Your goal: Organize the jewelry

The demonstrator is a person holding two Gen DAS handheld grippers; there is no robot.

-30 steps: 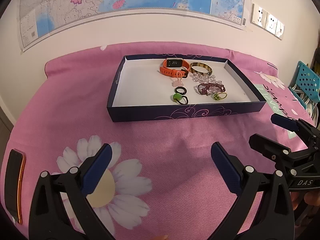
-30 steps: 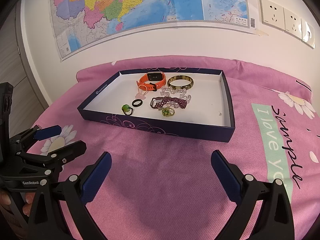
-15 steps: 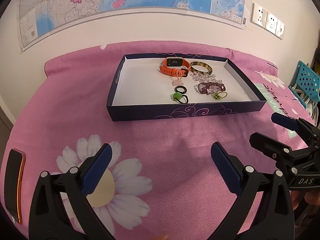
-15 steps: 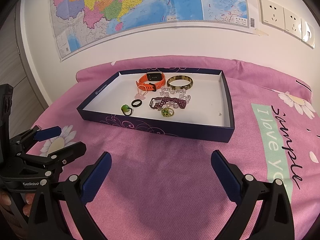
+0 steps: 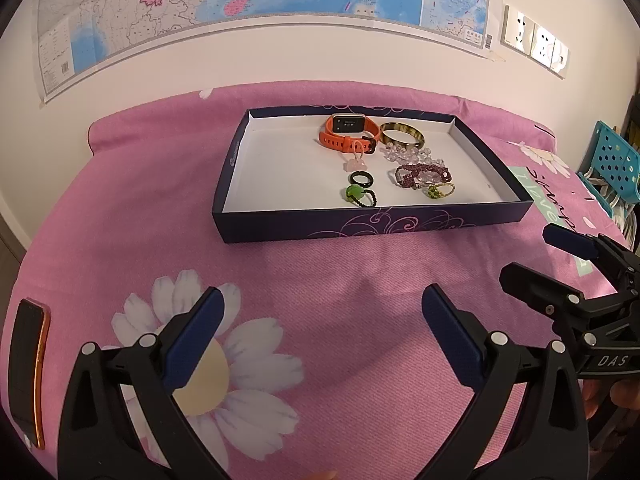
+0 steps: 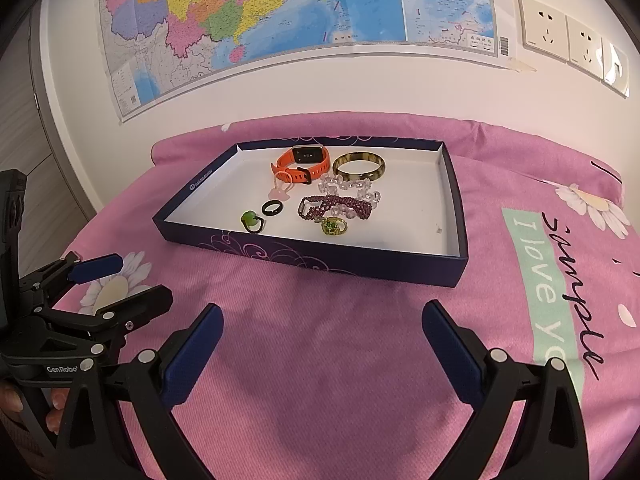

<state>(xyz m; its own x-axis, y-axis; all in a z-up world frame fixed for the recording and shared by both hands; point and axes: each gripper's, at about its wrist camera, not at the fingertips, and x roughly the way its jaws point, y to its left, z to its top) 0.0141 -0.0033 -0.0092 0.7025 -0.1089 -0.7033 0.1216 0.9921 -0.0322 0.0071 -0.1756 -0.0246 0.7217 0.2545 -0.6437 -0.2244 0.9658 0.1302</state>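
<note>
Both grippers, left gripper (image 5: pixel 320 332) and right gripper (image 6: pixel 322 338), spread wide, empty, short of tray (image 6: pixel 320 258). Best approached toward twelve o'clock, descending over green ring (image 6: pixel 250 220).

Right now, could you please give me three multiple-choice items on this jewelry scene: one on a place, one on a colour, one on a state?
1. Where does the black ring lie?
A. On the pink cloth
B. Inside the tray
C. In a gripper

2. What colour is the watch strap?
A. Orange
B. Blue
C. White

3. How do the left gripper and right gripper stand?
A. Both shut on rings
B. One holds a bracelet
C. Both open and holding nothing

Answers: 1 B, it rests on the tray's white floor; 2 A, the band is plainly orange; 3 C, each pair of fingers stands apart over the bare pink cloth.
</note>
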